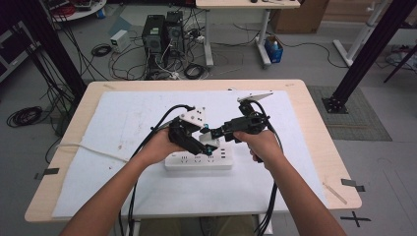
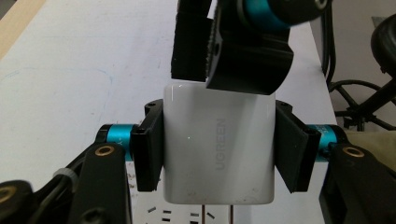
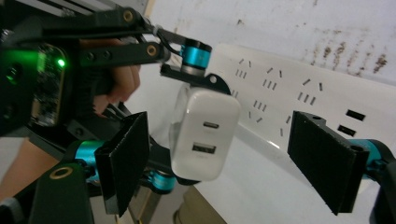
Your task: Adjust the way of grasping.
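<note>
The charger [image 2: 217, 149] is a small white block. It sits between the two claws, just above the power strip [image 1: 198, 161], near the middle of the tabletop [image 1: 295, 88]. It has two little ports on one end, seen in the right gripper view.

The left claw [image 2: 217, 151] is clamped on the charger. Its pads press flat on two opposite sides. The right claw [image 3: 229, 163] has its jaws apart. They stand on each side of the charger's port end but do not touch it yet.

The charger looks hard and stiff. It will not bend or squash. It looks light, but solid for its size. Its skin is smooth and shiny, so it could slip. The rough black pads should help with that.

The best place to hold it is on the wide flat sides, near the middle. The corners are round and a pad could slide off there. Keep away from the ports, and from the end facing the strip, where I guess the pins are. Pushing it into the strip may take a firm, straight push.
</note>
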`<state>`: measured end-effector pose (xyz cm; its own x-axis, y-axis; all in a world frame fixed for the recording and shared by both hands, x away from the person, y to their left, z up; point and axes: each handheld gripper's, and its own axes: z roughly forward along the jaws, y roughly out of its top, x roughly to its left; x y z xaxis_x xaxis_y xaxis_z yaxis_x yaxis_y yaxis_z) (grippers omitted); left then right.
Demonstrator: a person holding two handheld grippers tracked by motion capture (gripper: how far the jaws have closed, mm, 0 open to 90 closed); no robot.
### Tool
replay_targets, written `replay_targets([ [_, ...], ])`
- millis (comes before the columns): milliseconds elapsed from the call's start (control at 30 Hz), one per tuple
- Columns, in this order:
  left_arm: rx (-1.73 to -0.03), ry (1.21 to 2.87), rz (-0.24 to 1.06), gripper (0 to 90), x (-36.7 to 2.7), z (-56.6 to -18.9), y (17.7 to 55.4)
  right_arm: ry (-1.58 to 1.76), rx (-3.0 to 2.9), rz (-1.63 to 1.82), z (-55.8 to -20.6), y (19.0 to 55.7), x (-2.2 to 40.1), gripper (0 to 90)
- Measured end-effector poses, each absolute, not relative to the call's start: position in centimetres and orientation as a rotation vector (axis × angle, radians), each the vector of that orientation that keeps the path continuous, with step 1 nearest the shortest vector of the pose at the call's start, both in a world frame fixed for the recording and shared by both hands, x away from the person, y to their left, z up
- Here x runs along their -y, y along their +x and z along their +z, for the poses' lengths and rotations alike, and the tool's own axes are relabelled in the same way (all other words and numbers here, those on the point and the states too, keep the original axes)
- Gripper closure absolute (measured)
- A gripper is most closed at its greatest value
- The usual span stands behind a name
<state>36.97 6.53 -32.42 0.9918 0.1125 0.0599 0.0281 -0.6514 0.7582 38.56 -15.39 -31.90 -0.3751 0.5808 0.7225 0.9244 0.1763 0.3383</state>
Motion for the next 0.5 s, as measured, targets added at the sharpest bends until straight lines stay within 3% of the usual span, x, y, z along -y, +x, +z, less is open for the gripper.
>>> replay_targets([
  [100, -0.102, 2.271, 0.133, 42.6, -6.5, -32.4, 36.9, -1.411, 1.997, -1.049, -32.3, 38.7, 15.2, 20.8],
  [167, -0.098, 2.27, 0.137, 42.6, -6.5, -32.3, 36.9, -1.409, 1.99, -1.034, -32.5, 38.7, 15.0, 27.0],
  [500, -0.085, 2.266, 0.153, 42.6, -6.1, -32.2, 36.7, -1.396, 1.927, -1.045, -33.3, 39.0, 14.4, 35.3],
])
